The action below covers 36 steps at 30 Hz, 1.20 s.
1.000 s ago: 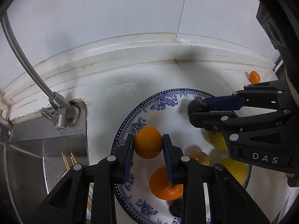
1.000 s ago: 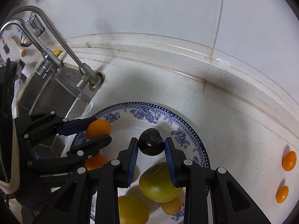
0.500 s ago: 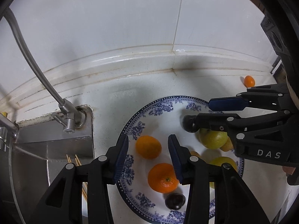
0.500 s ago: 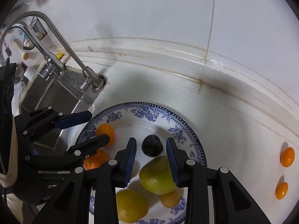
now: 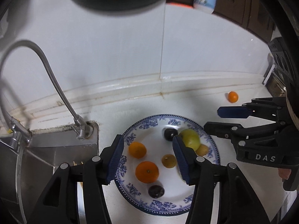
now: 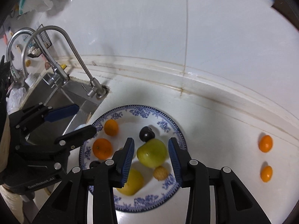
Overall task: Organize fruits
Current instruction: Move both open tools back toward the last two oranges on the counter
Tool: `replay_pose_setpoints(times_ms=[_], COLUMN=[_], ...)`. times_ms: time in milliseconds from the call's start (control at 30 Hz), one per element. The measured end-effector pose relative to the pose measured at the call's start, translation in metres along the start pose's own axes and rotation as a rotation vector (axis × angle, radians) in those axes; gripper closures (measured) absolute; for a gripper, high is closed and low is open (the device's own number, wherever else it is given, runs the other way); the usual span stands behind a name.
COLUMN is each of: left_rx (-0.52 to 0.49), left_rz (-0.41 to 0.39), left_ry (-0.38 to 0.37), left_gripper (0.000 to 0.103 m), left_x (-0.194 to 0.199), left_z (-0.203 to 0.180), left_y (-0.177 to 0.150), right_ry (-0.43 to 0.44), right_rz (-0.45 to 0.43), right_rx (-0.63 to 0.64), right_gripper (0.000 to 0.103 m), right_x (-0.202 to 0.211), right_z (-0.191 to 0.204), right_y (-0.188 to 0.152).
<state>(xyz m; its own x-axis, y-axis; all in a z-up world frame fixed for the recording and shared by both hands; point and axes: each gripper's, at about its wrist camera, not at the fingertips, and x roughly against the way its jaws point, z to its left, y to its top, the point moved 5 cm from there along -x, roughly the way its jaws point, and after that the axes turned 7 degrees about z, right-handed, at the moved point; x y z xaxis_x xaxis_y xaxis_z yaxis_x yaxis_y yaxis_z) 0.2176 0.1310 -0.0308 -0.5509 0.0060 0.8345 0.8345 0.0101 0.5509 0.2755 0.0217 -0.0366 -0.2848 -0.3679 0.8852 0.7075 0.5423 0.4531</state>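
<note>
A blue-patterned white plate point(image 5: 149, 125) point(image 6: 158, 112) on the white counter holds two oranges point(image 5: 137, 149) point(image 5: 147, 172), two dark plums point(image 5: 169, 134) point(image 5: 156, 191), a green apple point(image 5: 189, 138) point(image 6: 151, 155), a yellow lemon point(image 6: 133, 182) and small brownish fruits point(image 5: 168, 161) point(image 6: 160, 173). My left gripper point(image 5: 147, 160) is open and empty, raised above the plate. My right gripper point(image 6: 151, 160) is open and empty above the apple. Each gripper shows in the other's view, the right one point(image 5: 224, 119) and the left one point(image 6: 74, 119).
Two kumquats point(image 6: 265, 143) point(image 6: 266, 173) lie on the counter right of the plate; one shows in the left view point(image 5: 233, 96). A steel sink point(image 5: 46, 149) with a curved tap point(image 5: 56, 85) point(image 6: 78, 65) is left of the plate. The tiled wall point(image 5: 162, 56) is behind.
Both grippers let go of their fruit, the left an orange and the right a plum, opened wide and rose back from the plate. Both fruits now rest on the plate.
</note>
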Motion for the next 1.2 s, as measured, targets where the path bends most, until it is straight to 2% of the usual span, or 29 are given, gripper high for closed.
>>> replay_pose_setpoints(times_ms=[67,233,300,433,533,633,833,1200], left_rx=[-0.003,-0.019,-0.026,-0.024,-0.043,-0.072,-0.14,-0.35], left_rz=[-0.026,-0.087,-0.107,-0.132,-0.15,-0.162,-0.18,-0.219], left_ry=[0.005,0.006,0.008,-0.016,-0.014,-0.013,-0.038,-0.059], left_gripper=[0.046,0.04,0.037,0.033,0.027,0.021,0.019,0.016], left_x=[0.009,0.028,0.034,0.042,0.045,0.045,0.04,0.019], left_z=[-0.006,-0.025,-0.033,-0.047,-0.062,-0.078,-0.112,-0.18], left_y=[-0.001,-0.005,-0.007,-0.009,-0.008,-0.007,0.001,0.028], right_ry=[-0.015,-0.059,-0.081,-0.129,-0.154,-0.203,-0.24,-0.29], right_rz=[-0.028,-0.092,-0.117,-0.156,-0.176,-0.199,-0.235,-0.269], right_rx=[-0.002,-0.009,-0.016,-0.036,-0.058,-0.068,-0.143,-0.327], right_gripper=[0.055,0.053,0.045,0.044,0.039,0.038,0.035,0.035], right_x=[0.011,0.039,0.049,0.067,0.078,0.089,0.104,0.112], right_z=[-0.002,-0.008,-0.012,-0.023,-0.032,-0.043,-0.071,-0.136], right_y=[-0.006,-0.021,-0.027,-0.042,-0.054,-0.067,-0.092,-0.128])
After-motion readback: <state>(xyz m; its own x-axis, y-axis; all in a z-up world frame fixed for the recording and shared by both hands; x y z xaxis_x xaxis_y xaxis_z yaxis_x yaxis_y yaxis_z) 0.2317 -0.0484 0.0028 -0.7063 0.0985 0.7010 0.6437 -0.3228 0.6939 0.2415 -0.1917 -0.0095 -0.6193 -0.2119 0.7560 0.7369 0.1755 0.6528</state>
